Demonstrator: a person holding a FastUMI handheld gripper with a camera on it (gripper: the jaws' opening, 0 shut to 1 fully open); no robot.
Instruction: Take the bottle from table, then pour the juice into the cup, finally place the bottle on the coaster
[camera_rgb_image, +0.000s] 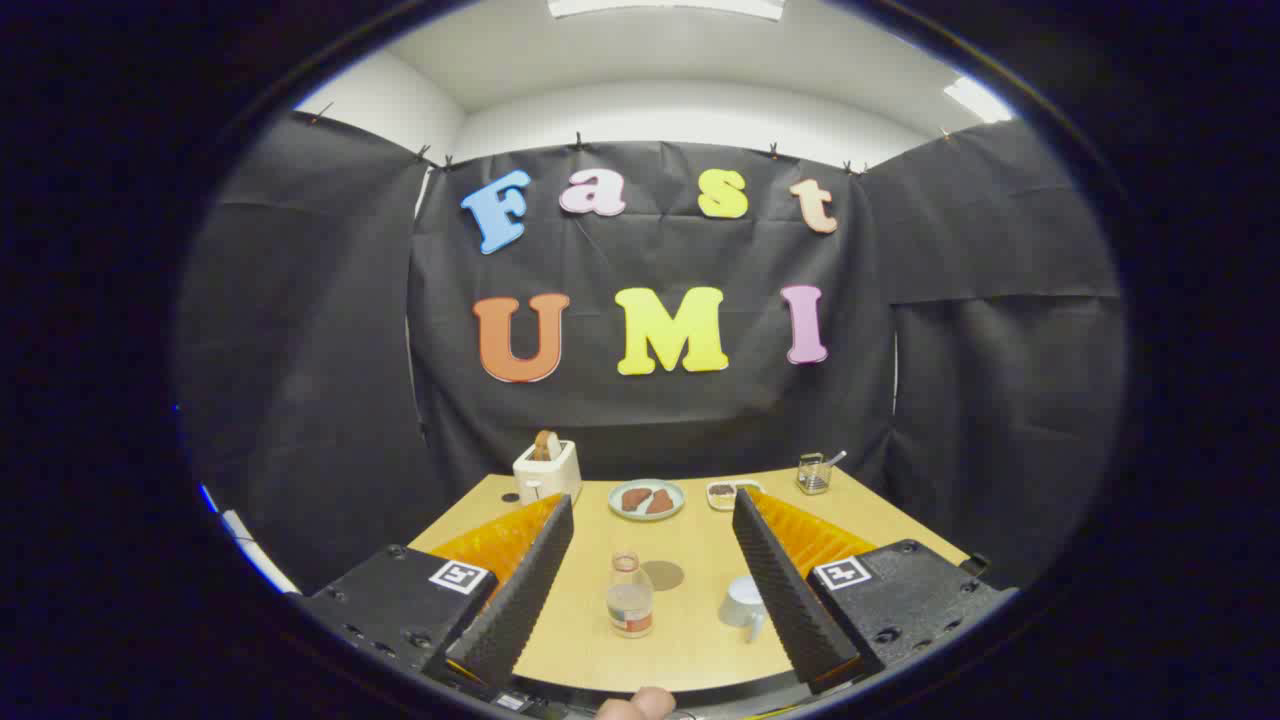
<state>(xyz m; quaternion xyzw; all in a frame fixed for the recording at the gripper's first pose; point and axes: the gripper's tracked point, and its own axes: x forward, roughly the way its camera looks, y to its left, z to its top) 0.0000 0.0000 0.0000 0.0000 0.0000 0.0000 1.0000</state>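
Wooden table (560, 640), white ceiling lights (665, 8)

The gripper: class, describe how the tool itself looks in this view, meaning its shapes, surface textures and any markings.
The gripper has two long flat fingers whose inner pads carry a fine ribbed texture. Each finger sits on a black boxy block with visible screws, and each block bears a small square black-and-white marker. Ridged orange panels run behind the fingers.

No legible words or numbers on the table (700, 640). Two signs only: a square black-and-white coded marker (458, 576) on the housing behind one finger of the gripper (653, 500), and a matching second marker (842, 572) behind the other finger. Fingers spread wide apart, gripping nothing. Label band on the bottle (630, 600), between the fingers, too small to read.
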